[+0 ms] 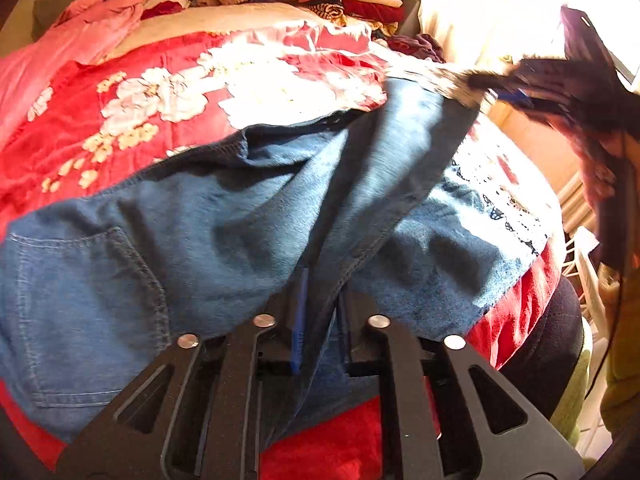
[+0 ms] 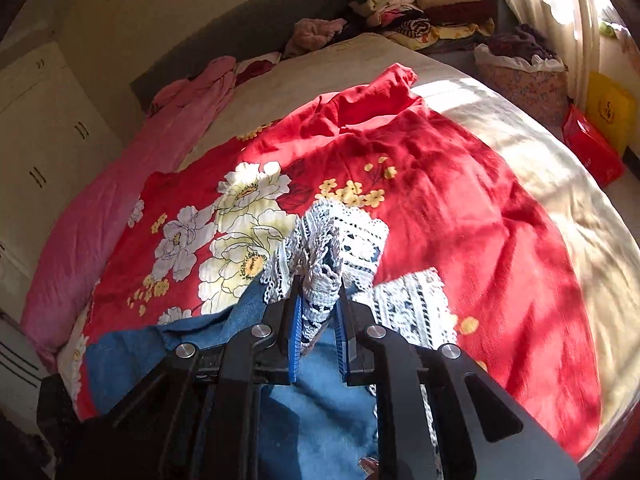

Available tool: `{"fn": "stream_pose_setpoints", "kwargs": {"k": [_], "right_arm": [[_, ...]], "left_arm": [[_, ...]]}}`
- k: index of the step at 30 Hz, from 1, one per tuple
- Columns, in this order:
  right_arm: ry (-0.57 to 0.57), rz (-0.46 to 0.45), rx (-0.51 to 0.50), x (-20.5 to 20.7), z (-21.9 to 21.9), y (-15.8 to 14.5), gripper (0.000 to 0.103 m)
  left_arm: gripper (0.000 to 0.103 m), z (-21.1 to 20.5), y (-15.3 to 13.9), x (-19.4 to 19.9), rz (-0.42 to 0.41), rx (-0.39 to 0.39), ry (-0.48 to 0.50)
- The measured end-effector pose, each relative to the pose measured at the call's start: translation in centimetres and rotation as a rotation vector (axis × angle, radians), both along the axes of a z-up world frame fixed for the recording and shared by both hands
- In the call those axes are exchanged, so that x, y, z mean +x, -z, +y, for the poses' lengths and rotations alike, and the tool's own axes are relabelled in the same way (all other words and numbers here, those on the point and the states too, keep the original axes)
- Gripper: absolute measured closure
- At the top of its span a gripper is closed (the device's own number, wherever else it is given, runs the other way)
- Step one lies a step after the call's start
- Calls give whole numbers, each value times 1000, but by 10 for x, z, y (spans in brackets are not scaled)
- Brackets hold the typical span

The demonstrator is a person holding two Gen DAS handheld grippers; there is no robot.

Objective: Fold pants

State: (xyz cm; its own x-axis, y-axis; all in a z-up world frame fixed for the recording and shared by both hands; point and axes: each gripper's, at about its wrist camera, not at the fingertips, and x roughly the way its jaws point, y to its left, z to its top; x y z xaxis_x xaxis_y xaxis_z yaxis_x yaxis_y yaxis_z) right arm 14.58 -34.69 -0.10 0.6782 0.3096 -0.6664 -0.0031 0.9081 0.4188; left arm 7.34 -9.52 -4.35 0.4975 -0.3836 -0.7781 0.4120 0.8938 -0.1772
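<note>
Blue denim pants (image 1: 224,216) with white lace hems (image 1: 500,184) lie on a red floral blanket (image 1: 120,128) on a bed. My left gripper (image 1: 320,300) is shut on a fold of the denim near the seam by the waist end. My right gripper (image 2: 318,300) is shut on the bunched lace hem (image 2: 320,264) of one leg and holds it raised above the blanket (image 2: 440,184). The right gripper also shows blurred in the left wrist view (image 1: 512,92), stretching the leg up to the right. The other lace hem (image 2: 412,304) lies flat beside it.
A pink garment (image 2: 120,184) lies along the bed's left side. Stacks of folded clothes (image 2: 420,4) sit at the head of the bed. A basket of dark clothes (image 2: 524,64) and a red box (image 2: 592,148) stand on the floor at the right. White cupboards (image 2: 44,128) stand at the left.
</note>
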Motion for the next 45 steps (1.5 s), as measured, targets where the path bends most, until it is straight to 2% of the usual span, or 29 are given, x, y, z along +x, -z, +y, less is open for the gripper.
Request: {"fn": "stream_pose_setpoints", "kwargs": {"k": [4, 8, 12, 16, 19, 22, 27, 28, 30, 31, 32, 34, 36, 39, 42, 45], "right_arm": [[53, 19, 47, -52, -24, 15, 90], [74, 79, 68, -86, -32, 40, 90], [81, 103, 78, -103, -37, 54, 89], [85, 105, 83, -108, -42, 54, 88], [62, 86, 50, -113, -39, 47, 93], [55, 83, 17, -119, -39, 43, 93], [67, 143, -70, -116, -40, 63, 93], [71, 138, -69, -118, -41, 62, 92], [90, 116, -100, -124, -40, 53, 84], [104, 83, -140, -129, -39, 44, 80], [106, 46, -190, -133, -37, 34, 80], [83, -7, -254, -139, -30, 19, 80], [24, -40, -249, -141, -16, 12, 80], [-107, -35, -237, -134, 19, 20, 80], [-202, 43, -245, -117, 49, 44, 80], [-179, 148, -333, -104, 53, 72, 80]], "left_arm": [[100, 5, -10, -6, -41, 15, 21], [100, -1, -6, -8, -51, 53, 47], [100, -7, 2, -14, -44, 78, 65], [101, -9, 0, -20, -58, 105, 75], [102, -9, -2, -25, -62, 119, 86], [102, -10, -1, -30, -58, 129, 109], [101, -22, 19, -34, -18, 174, 164], [101, -23, 21, -35, -15, 184, 167], [101, -24, 22, -36, -24, 194, 165], [101, -23, 21, -35, -23, 191, 165], [101, -22, 20, -35, -22, 184, 163], [101, -21, 20, -34, -16, 175, 160], [101, -21, 21, -34, -17, 177, 159], [101, -22, 20, -36, -20, 181, 160], [100, -20, 20, -38, -14, 182, 165], [98, -15, 20, -40, -5, 175, 160]]}}
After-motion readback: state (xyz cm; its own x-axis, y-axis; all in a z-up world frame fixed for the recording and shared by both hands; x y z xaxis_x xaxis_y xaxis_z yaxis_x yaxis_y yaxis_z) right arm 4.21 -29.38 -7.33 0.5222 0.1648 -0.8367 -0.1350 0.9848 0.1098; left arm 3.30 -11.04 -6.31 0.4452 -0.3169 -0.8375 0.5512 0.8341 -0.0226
